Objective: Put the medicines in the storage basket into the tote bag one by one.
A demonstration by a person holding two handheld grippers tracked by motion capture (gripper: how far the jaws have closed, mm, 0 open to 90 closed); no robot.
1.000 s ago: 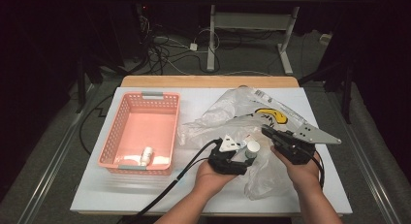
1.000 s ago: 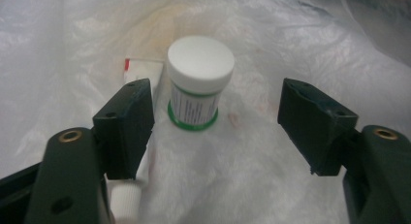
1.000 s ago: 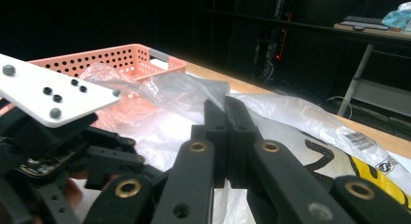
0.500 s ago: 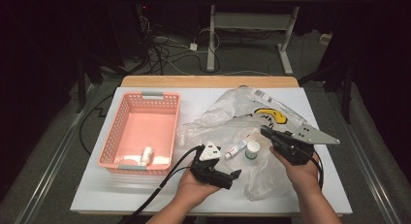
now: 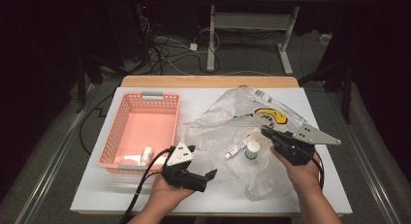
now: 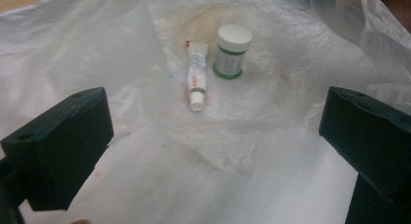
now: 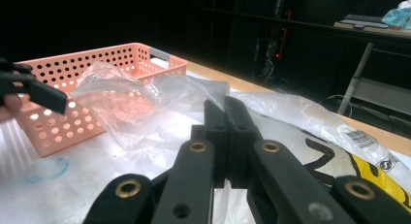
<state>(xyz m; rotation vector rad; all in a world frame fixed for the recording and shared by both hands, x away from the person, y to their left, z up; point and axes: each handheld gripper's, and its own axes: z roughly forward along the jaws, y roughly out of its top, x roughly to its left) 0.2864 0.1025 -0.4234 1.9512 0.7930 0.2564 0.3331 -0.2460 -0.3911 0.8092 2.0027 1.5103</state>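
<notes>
My left hand-held gripper [image 5: 206,178] sits low on the desk [image 5: 203,100] at about 7 o'clock in the high view, jaws spread wide after just opening, nothing between them. In the left gripper view the two black jaws stand far apart at the bottom corners, aimed at the small tube [image 6: 196,74] and the white-capped jar [image 6: 231,52], both lying out ahead at 12 o'clock on the clear plastic bag [image 6: 121,44], clear of the jaws. The tube lies flat, cap end toward me; the jar stands upright just beside it, at the tube's 2 o'clock. From above, the tube [image 5: 236,147] and jar [image 5: 252,149] rest on the crumpled bag [image 5: 228,112] between my two hands. My right hand-held gripper [image 5: 265,132] is at 4 o'clock, jaws pressed together; in the right gripper view [image 7: 225,110] they meet over the bag, and I can't tell if any film is pinched. The pink basket [image 5: 121,132] sits at 9 o'clock, with a small white bottle [image 5: 145,155] lying near its front wall.
</notes>
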